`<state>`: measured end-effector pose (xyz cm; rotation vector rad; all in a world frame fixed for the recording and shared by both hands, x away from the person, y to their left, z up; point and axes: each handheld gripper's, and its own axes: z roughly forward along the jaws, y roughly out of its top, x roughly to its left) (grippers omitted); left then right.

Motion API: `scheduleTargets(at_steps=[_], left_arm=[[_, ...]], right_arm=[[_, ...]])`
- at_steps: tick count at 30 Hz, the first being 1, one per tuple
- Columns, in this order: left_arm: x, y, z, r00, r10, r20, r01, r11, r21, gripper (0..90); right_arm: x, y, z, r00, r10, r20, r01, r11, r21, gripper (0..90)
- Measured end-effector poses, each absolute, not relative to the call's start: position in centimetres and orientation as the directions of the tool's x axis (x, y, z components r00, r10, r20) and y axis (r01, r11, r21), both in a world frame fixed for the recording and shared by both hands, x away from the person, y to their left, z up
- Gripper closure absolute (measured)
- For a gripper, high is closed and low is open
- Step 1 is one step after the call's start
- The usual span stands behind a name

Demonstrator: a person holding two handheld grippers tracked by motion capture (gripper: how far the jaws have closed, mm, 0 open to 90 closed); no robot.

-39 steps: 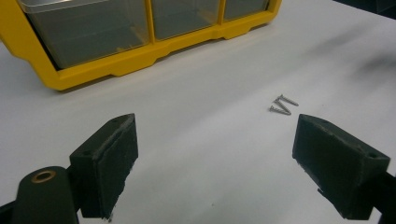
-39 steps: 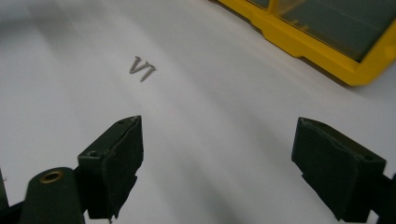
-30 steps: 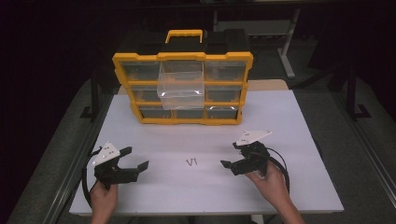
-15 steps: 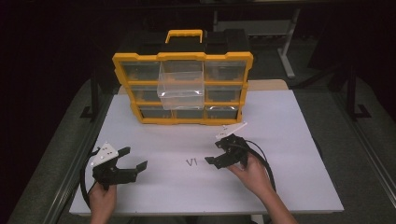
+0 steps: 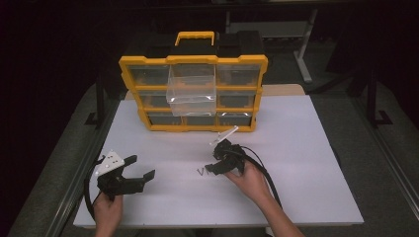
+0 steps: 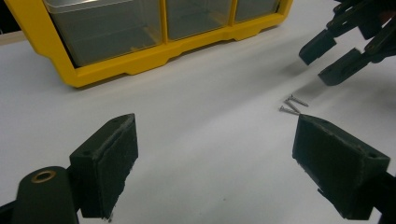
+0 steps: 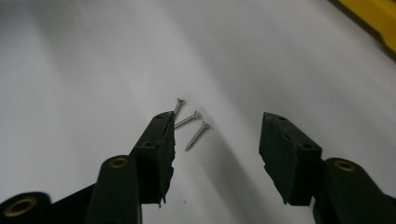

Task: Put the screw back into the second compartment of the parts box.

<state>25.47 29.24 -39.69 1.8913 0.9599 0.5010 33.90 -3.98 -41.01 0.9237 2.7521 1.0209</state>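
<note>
Screws (image 7: 189, 122), three small ones, loose on the white table (image 5: 306, 148), in front of the yellow drawer box (image 5: 193, 94) and well apart from it. Right gripper (image 5: 212, 167) just beside them, jaws apart and just been closing, nothing pinched between; screws near the tip of one jaw, not gripped. Left gripper (image 5: 140, 170) resting at the table's near left, jaws wide open and empty. One clear drawer (image 5: 191, 89) pulled out of the box
</note>
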Motion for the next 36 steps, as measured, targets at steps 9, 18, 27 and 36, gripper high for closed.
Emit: scheduleTargets(at_steps=[9,18,27,36], left_arm=[[25.5,29.3,-39.7,0.61,0.79,-0.05,0.412,-0.264,0.872,13.9],[25.5,29.3,-39.7,0.607,0.793,-0.05,0.414,-0.262,0.872,13.9],[25.5,29.4,-39.7,0.605,0.794,-0.053,0.413,-0.256,0.874,13.9],[25.5,29.4,-39.6,0.605,0.795,-0.054,0.414,-0.256,0.874,13.9]], right_arm=[[34.3,-2.2,-42.0,-0.816,0.559,0.147,0.533,0.629,0.566,60.6],[34.4,-1.3,-42.6,-0.79,0.596,0.141,0.569,0.628,0.531,69.8],[34.2,-0.8,-43.0,-0.798,0.598,0.076,0.545,0.663,0.513,78.9],[34.1,-0.8,-43.1,-0.808,0.588,0.036,0.521,0.684,0.511,86.5]])
